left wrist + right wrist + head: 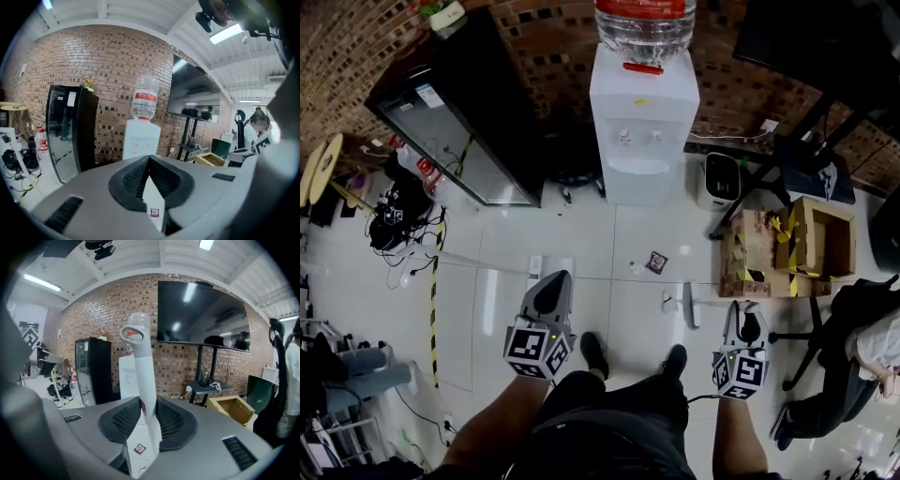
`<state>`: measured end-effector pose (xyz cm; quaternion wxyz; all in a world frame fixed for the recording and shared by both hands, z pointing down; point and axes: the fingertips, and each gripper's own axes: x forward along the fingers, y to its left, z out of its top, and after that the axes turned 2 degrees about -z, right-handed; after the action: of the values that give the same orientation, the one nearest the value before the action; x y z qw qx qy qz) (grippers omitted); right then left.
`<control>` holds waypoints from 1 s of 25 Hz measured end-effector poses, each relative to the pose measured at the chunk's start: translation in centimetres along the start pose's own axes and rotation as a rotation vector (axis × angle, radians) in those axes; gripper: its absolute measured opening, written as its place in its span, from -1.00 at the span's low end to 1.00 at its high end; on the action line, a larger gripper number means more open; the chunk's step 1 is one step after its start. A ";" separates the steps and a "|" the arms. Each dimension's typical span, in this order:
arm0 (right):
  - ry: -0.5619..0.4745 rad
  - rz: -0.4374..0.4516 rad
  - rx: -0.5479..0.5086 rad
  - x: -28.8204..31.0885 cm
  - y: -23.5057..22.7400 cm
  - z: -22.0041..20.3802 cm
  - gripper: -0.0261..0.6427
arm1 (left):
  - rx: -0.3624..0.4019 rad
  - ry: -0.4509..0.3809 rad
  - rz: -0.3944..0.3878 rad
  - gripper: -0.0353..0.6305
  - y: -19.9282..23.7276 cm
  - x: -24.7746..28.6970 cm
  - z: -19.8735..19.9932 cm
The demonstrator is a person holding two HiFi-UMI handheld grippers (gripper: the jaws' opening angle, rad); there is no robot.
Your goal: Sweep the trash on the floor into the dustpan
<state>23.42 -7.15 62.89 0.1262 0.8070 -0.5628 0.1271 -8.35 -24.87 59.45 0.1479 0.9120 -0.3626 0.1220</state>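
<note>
White handle [140,362] clamped upright in the right gripper [147,404]; left gripper [149,159] closed on nothing.
A wrapper [656,262] lies on the floor [581,244] just ahead; the handle is seemingly held ready for sweeping.

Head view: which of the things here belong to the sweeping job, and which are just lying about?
Job:
- small dark square wrapper on the floor
- small white scraps beside it
- white loop-topped handle, clamped in the right gripper

Lying about:
- white water dispenser
- black glass-door fridge
- open cardboard box
- tangled black cables
</note>
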 end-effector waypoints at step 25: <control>0.182 0.069 0.111 3.1 22.5 3.2 -0.51 | -0.153 -0.063 0.146 -0.88 18.1 -13.5 0.4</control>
<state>3.53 -18.49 62.34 0.1274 0.7778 -0.5687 0.2353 -30.49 -29.17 57.92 0.1964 0.8726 -0.4408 0.0754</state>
